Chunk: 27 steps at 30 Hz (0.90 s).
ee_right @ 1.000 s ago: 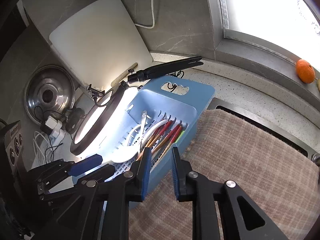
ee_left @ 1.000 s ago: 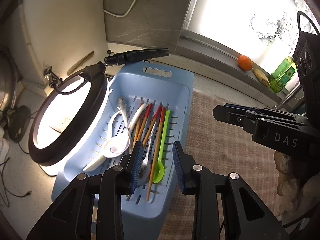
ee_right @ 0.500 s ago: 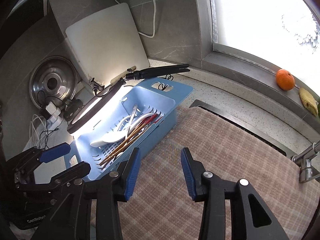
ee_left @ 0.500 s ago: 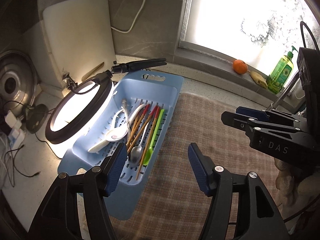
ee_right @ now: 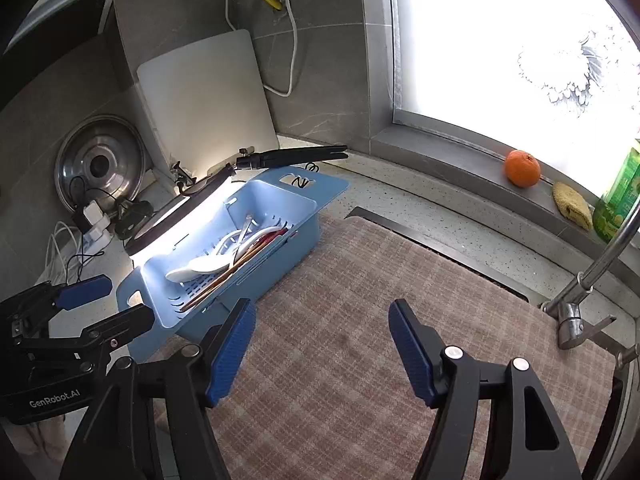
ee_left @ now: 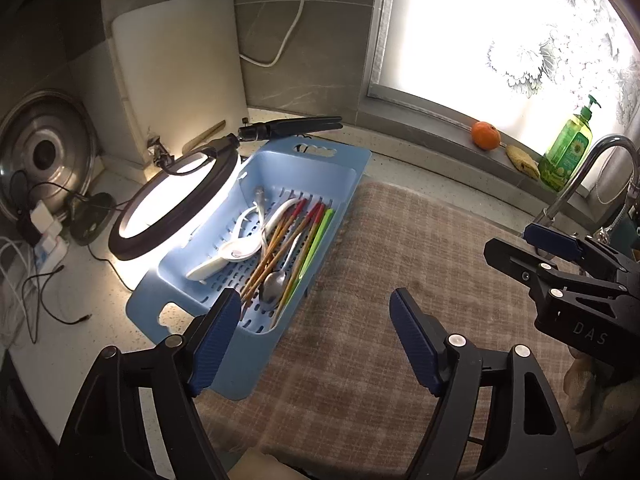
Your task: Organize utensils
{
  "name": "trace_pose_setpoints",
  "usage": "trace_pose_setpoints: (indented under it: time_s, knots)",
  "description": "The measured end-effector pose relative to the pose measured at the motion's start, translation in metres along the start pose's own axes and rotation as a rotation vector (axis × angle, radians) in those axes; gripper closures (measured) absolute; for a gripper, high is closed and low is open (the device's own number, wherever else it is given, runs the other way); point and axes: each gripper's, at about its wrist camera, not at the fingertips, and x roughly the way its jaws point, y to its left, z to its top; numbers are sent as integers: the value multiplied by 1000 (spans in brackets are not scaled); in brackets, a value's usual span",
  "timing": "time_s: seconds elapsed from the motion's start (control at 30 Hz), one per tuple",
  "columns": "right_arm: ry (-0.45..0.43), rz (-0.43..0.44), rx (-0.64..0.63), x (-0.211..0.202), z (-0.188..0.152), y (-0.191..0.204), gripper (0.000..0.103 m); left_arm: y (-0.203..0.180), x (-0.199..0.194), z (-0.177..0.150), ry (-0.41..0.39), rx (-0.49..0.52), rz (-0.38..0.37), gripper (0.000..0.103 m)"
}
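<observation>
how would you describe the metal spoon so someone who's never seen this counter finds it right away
Find the light blue slotted basket at the left edge of the checked mat, beside the glowing ring light. Among the utensils lying lengthwise in it, the metal spoon rests bowl toward the near end; it is the only shiny silver piece among white spoons, brown chopsticks and a green utensil.

The right tongs [ee_right: 320, 344] hang over the checked mat [ee_right: 360, 300], jaws opening with nothing between them. Left of the mat, touching its edge, sits the blue basket [ee_right: 308, 204] holding spoons [ee_right: 200, 266] and chopsticks [ee_right: 224, 276]. A ring light [ee_right: 176, 216] leans beside the basket. The left tongs [ee_right: 104, 300] are near the basket's near end. An orange [ee_right: 522, 168] rests on the sill beyond the mat.
</observation>
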Motion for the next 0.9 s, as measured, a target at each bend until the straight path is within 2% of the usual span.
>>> trace_pose_setpoints:
  time_s: [0.3, 0.9]
  knots:
    - [-34, -20, -15, -10, 2, 1, 36, -4, -4, 0, -3, -3, -6, 26]
    - [-31, -30, -13, -5, 0, 2, 35, -6, -2, 0, 10, -4, -20, 26]
